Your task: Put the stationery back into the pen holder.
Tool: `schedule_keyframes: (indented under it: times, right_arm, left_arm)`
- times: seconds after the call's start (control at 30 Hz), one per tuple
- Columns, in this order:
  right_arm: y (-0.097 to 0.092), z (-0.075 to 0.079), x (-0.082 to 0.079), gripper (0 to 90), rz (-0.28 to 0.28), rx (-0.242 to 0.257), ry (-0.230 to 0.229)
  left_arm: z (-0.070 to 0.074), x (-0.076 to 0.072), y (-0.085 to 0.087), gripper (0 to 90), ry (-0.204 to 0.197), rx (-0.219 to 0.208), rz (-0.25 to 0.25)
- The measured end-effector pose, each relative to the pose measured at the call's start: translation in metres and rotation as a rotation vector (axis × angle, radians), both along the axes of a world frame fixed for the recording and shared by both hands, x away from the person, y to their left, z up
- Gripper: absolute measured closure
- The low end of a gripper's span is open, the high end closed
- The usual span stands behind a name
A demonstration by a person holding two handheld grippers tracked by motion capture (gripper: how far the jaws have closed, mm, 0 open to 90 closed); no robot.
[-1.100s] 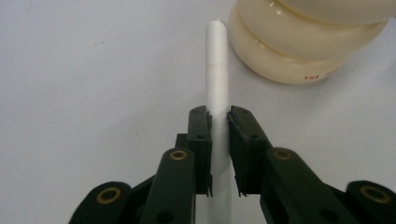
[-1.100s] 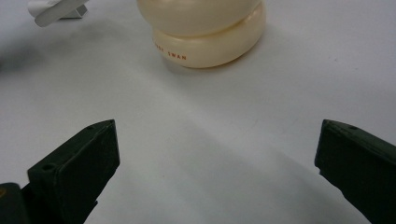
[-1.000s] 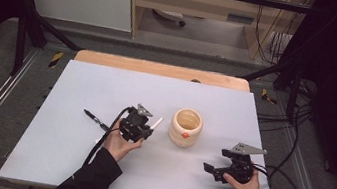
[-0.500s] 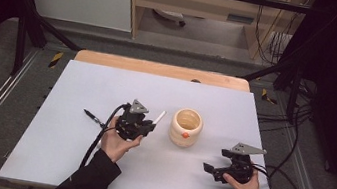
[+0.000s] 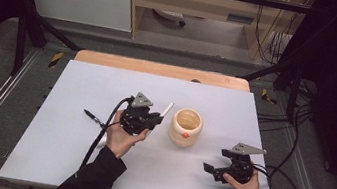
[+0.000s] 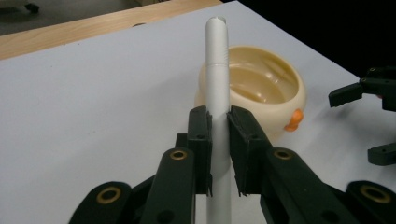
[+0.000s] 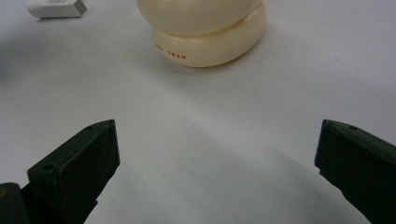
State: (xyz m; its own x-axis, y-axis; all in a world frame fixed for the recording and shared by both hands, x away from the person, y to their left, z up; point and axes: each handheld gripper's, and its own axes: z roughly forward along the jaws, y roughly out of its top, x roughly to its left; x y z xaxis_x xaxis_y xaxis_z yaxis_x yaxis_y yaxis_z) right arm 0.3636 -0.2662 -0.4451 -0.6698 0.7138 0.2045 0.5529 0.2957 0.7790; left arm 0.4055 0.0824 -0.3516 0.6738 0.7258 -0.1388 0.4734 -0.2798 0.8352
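Observation:
A cream round pot (image 5: 186, 126) with an orange knob on its side stands in the middle of the white table. My left gripper (image 5: 156, 119) hovers just left of it, shut on a white pen (image 5: 167, 108). In the left gripper view the white pen (image 6: 217, 70) stands clamped between the two black pads, its tip over the near rim of the pot (image 6: 266, 88). My right gripper (image 5: 214, 162) rests low at the front right with its jaws wide open. Nothing lies between them, and the pot (image 7: 210, 28) is farther ahead.
A black pen (image 5: 92, 117) lies on the table (image 5: 70, 161) to the left of my left hand. A small white block (image 7: 56, 7) lies beyond the pot in the right gripper view. A wooden strip (image 5: 160, 68) runs along the table's far edge.
My left gripper has risen off the table with the white pen and come a little closer to the pot. The right gripper has kept still.

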Motion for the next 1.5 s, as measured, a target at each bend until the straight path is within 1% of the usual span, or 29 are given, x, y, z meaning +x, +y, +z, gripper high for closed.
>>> schedule_keyframes:
  times: [0.17, 0.4, 0.5, 0.57, 0.77, 0.9, 1.17, 1.27, 1.33, 1.5]
  right_arm:
    - [0.000, 0.000, 0.000, 0.5, -0.002, 0.000, 0.005]
    - [0.000, 0.000, 0.000, 0.5, -0.001, 0.002, 0.002]
    - [0.000, 0.000, 0.000, 0.5, -0.001, 0.000, 0.004]
    - [0.000, 0.000, 0.000, 0.5, 0.000, -0.001, 0.002]
    - [0.000, 0.000, 0.000, 0.5, -0.001, 0.000, 0.002]
    - [0.000, 0.000, 0.000, 0.5, 0.000, -0.001, 0.002]
    - [0.001, 0.000, 0.000, 0.5, -0.001, -0.005, 0.007]
    - [-0.001, 0.001, 0.000, 0.5, -0.003, 0.001, 0.000]
    - [-0.001, 0.001, -0.001, 0.5, 0.001, 0.000, -0.006]
    - [0.000, 0.000, -0.001, 0.5, -0.001, -0.001, 0.003]
  left_arm:
    - [0.008, 0.000, -0.007, 78.7, -0.013, -0.014, -0.015]
    - [0.016, 0.001, -0.018, 78.7, -0.039, -0.044, -0.030]
    - [0.020, 0.002, -0.023, 78.7, -0.055, -0.047, -0.038]
    - [0.022, 0.004, -0.027, 78.7, -0.056, -0.058, -0.040]
    - [0.025, 0.008, -0.035, 78.7, -0.065, -0.077, -0.047]
    - [0.028, 0.011, -0.041, 78.7, -0.075, -0.078, -0.053]
    - [0.032, 0.016, -0.052, 78.7, -0.085, -0.096, -0.069]
    - [0.034, 0.018, -0.056, 78.7, -0.090, -0.106, -0.072]
    - [0.034, 0.020, -0.058, 78.7, -0.095, -0.117, -0.071]
    - [0.032, 0.026, -0.064, 78.7, -0.099, -0.121, -0.073]
